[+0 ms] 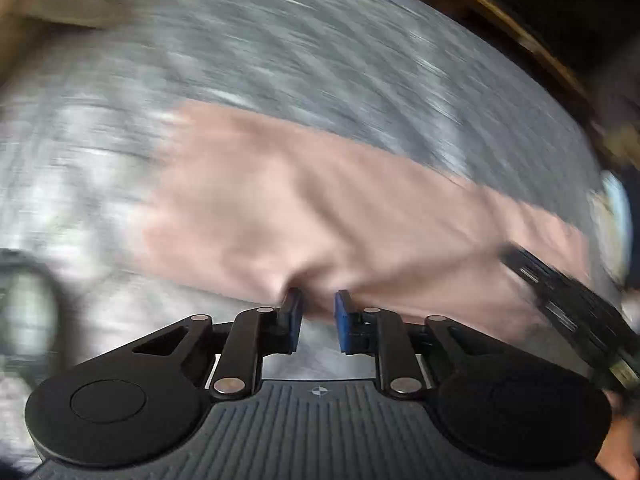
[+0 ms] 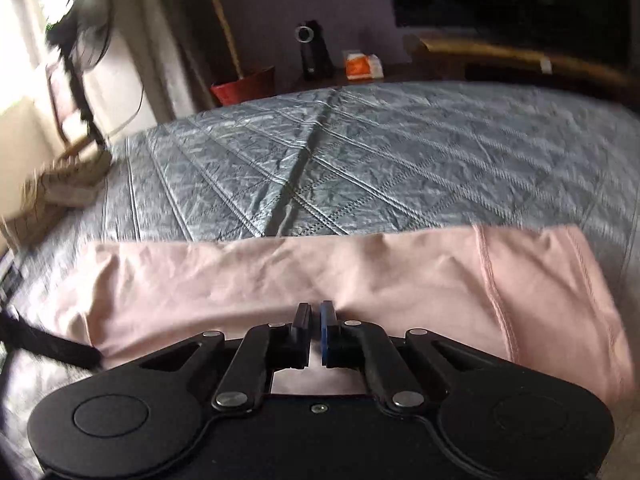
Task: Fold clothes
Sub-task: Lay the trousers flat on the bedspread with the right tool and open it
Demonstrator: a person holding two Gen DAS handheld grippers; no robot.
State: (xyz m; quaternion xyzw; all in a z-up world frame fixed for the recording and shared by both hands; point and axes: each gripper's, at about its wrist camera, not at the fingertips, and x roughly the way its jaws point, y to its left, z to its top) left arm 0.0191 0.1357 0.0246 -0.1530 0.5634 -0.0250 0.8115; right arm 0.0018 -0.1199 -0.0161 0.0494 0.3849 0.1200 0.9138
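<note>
A pale pink garment lies in a long band across the grey quilted bed cover; this view is motion-blurred. My left gripper pinches its near edge, and the cloth puckers into the narrow gap between the blue pads. The other gripper's black body shows at the right. In the right wrist view the pink garment spreads flat with a stitched hem at the right. My right gripper is shut on its near edge, where the fabric creases. A black part of the left gripper touches the garment's left end.
The bed cover stretches far beyond the garment. Beyond the bed stand a red plant pot, a black fan, a dark speaker and an orange packet. A woven basket sits at the left edge.
</note>
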